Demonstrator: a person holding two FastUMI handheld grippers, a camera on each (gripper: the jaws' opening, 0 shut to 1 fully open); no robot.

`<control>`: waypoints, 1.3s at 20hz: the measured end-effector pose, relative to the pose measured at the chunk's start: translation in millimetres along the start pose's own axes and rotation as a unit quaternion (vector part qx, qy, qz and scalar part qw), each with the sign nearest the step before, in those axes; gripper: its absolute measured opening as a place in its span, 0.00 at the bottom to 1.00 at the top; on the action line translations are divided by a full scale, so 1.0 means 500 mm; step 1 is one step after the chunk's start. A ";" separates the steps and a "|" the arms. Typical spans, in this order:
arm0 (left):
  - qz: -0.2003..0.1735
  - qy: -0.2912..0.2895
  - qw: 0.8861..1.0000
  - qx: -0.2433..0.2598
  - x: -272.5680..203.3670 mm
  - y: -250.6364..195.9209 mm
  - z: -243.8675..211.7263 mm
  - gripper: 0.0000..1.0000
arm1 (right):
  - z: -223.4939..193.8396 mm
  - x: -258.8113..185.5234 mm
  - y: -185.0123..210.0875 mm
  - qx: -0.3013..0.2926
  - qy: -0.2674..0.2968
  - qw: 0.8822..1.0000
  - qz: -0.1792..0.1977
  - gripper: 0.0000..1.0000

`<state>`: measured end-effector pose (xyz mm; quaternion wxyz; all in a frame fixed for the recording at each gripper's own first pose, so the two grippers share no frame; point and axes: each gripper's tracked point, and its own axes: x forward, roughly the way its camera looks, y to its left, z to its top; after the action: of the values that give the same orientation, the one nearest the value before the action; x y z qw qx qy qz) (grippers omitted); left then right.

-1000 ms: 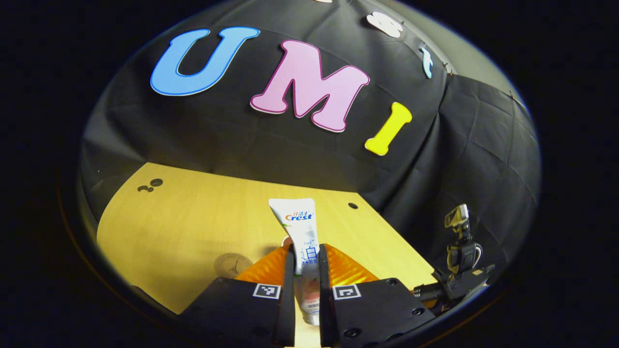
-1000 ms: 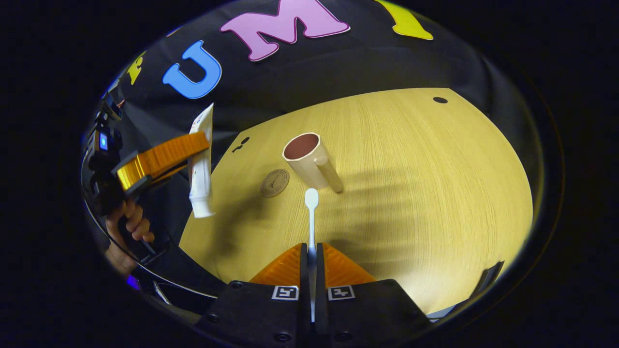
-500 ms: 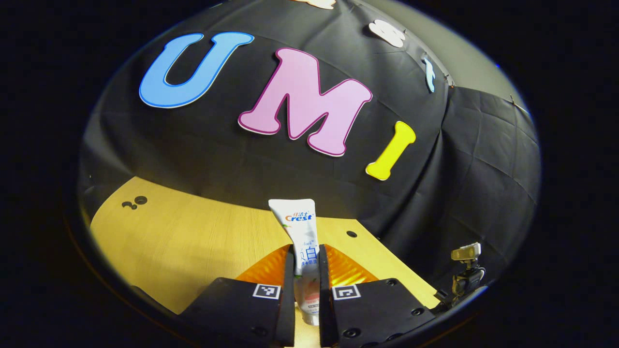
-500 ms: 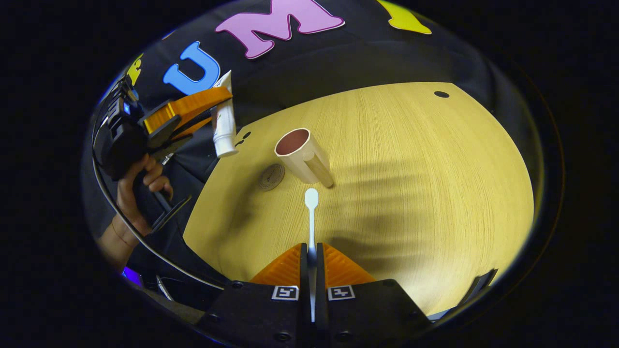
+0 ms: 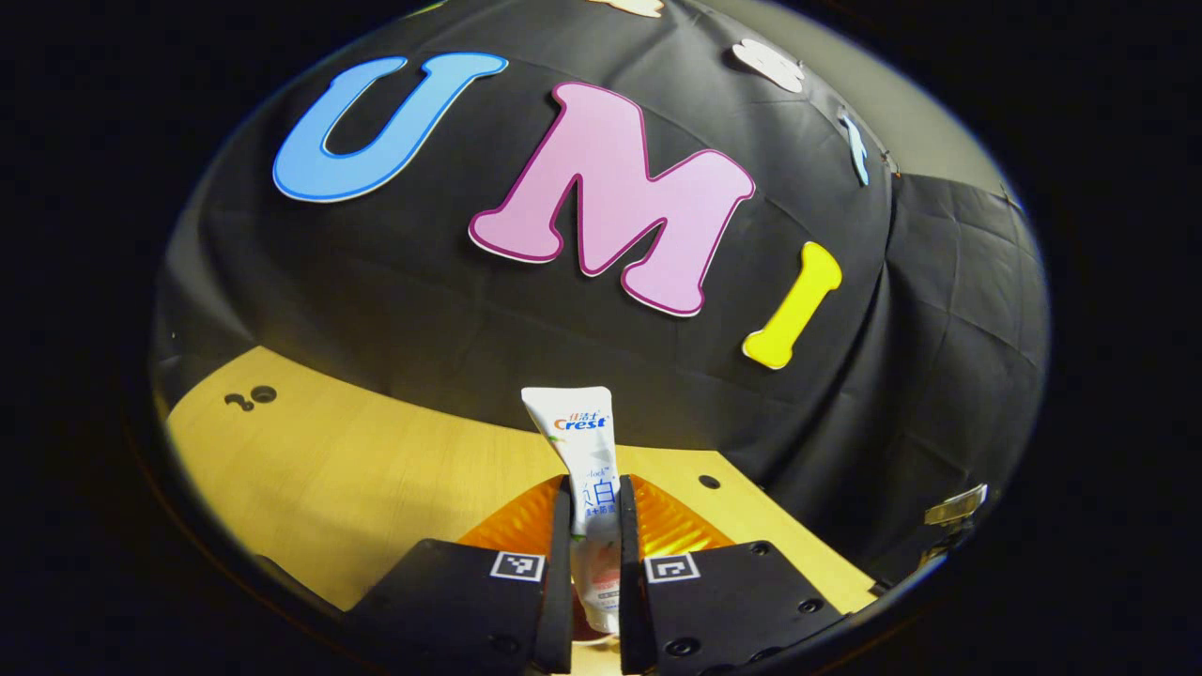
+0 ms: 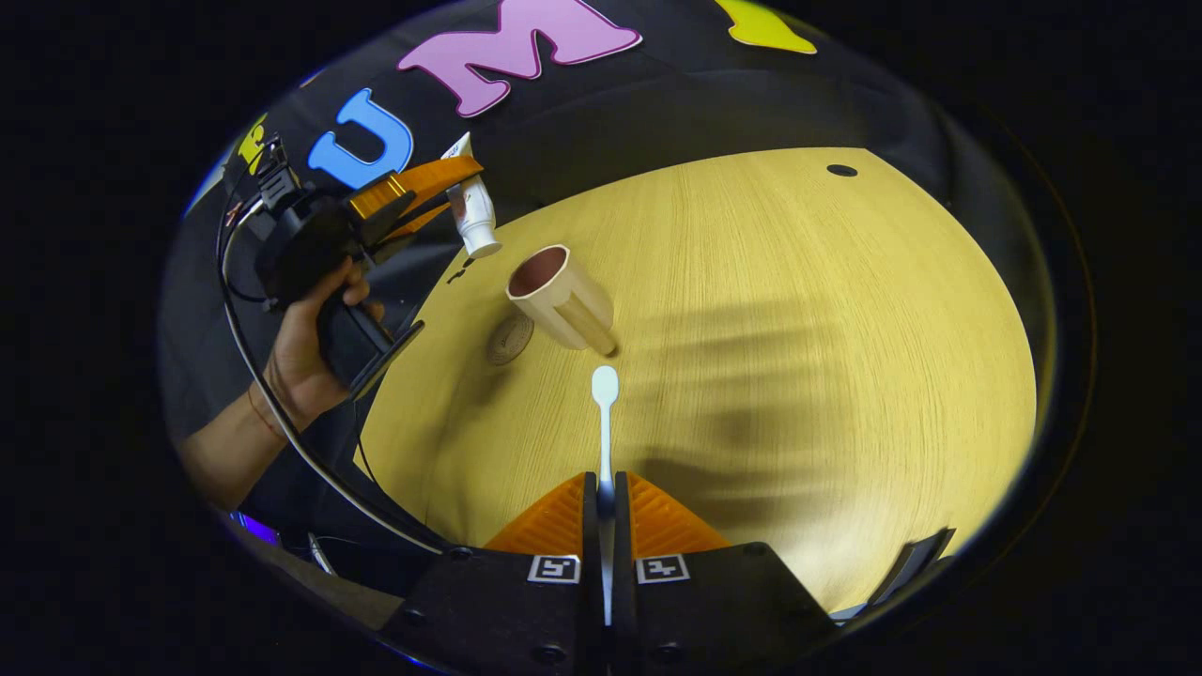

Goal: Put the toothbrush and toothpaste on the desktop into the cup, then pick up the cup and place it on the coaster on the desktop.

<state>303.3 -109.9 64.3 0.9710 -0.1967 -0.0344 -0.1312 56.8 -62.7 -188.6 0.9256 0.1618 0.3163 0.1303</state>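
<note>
The toothpaste is pinched between the two fingers of the left gripper, which are pressed against its sides. In the left gripper view the tube's flat crimped end is seen standing out past the fingertips, against the black cloth wall, while its lower part runs back between the fingers. In the right gripper view the same tube is seen hanging cap-down from the left gripper, held up in the air just above and to the left of the rim of the cup; tube and cup are not touching. The left gripper's handle is gripped by a hand.

The cup is stood upright on the wooden desktop, its opening bare and its handle turned toward the camera. The round coaster is lain flat on the desktop, just beside the cup's base on its left.

The toothbrush is clamped by its handle between the fingers of the right gripper, which are pressed together on it. Its head is pointed forward toward the cup, near the cup's handle but apart from it, above the desktop.
</note>
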 end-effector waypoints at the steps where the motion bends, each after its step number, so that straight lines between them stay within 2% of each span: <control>1: 0.005 0.004 1.000 0.004 0.010 0.004 -0.011 0.25 | 0.000 -0.002 -0.006 0.001 0.000 1.000 -0.001 0.07; 4: 0.012 0.027 1.000 -0.007 0.037 0.013 -0.056 0.24 | 0.006 -0.009 -0.028 0.005 -0.002 1.000 -0.006 0.07; 9: 0.028 0.077 0.997 0.007 0.067 0.022 -0.139 0.24 | 0.011 -0.014 -0.054 0.011 -0.006 1.000 -0.013 0.07; 13: 0.019 0.099 0.995 0.017 0.069 0.010 -0.181 0.27 | 0.016 -0.012 -0.061 0.016 -0.006 1.000 -0.017 0.07; 14: 0.018 0.097 0.995 0.015 0.066 0.009 -0.182 0.28 | 0.018 -0.012 -0.062 0.017 -0.007 1.000 -0.018 0.07; 15: 0.017 0.100 0.995 0.011 0.062 0.011 -0.187 0.34 | 0.019 -0.012 -0.063 0.017 -0.006 1.000 -0.018 0.07; 16: 0.017 0.104 0.994 0.006 0.060 0.011 -0.192 0.31 | 0.020 -0.012 -0.063 0.016 -0.007 1.000 -0.020 0.07; 18: 0.020 0.122 0.992 -0.002 0.064 0.013 -0.208 0.33 | 0.021 -0.013 -0.063 0.018 -0.006 1.000 -0.020 0.07; 20: 0.017 0.116 0.993 -0.006 0.056 0.008 -0.209 0.34 | 0.022 -0.014 -0.062 0.021 -0.006 1.000 -0.021 0.07; 22: 0.014 0.119 0.993 -0.007 0.045 0.011 -0.210 0.46 | 0.023 -0.013 -0.061 0.025 -0.010 0.999 -0.020 0.07; 24: 0.010 0.123 0.992 -0.007 0.033 0.010 -0.210 0.42 | 0.030 -0.013 -0.051 0.034 -0.020 0.999 -0.011 0.07; 25: 0.007 0.124 0.992 -0.008 0.034 0.010 -0.207 0.54 | 0.037 -0.012 -0.042 0.040 -0.028 0.999 -0.003 0.07; 26: 0.005 0.125 0.992 -0.008 0.030 0.009 -0.205 0.47 | 0.047 -0.012 -0.029 0.048 -0.036 0.998 0.005 0.07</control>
<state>320.4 -149.6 -30.2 0.9667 -0.1869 0.0896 -0.1500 68.8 -83.1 -173.5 0.9270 0.2120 0.2877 0.1137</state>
